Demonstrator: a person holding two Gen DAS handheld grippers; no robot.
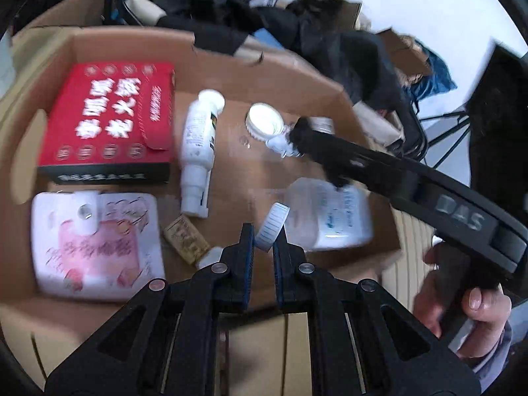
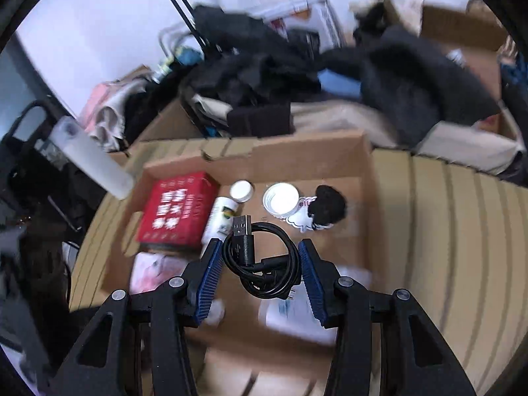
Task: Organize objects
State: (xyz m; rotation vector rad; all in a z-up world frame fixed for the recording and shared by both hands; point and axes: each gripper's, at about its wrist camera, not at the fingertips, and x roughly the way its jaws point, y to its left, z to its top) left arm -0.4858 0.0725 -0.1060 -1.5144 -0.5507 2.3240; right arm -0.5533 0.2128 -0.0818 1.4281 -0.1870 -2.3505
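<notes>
While the left gripper [image 1: 264,242] pinched a small ribbed white cap [image 1: 272,226] between its 2 blue pads, the right gripper [image 2: 259,265] held a coiled black USB cable [image 2: 262,262], its pads pressed against the 2 sides of the coil. Both hung above the open cardboard box [image 2: 359,165]. Inside it lay a red carton [image 1: 110,120], a white bottle [image 1: 199,151] just beside the carton, a round white lid [image 1: 265,122], a pink-and-white packet [image 1: 95,244] and a blurred white jar [image 1: 330,217]. Dark clothes [image 2: 412,82] were piled behind the box.
</notes>
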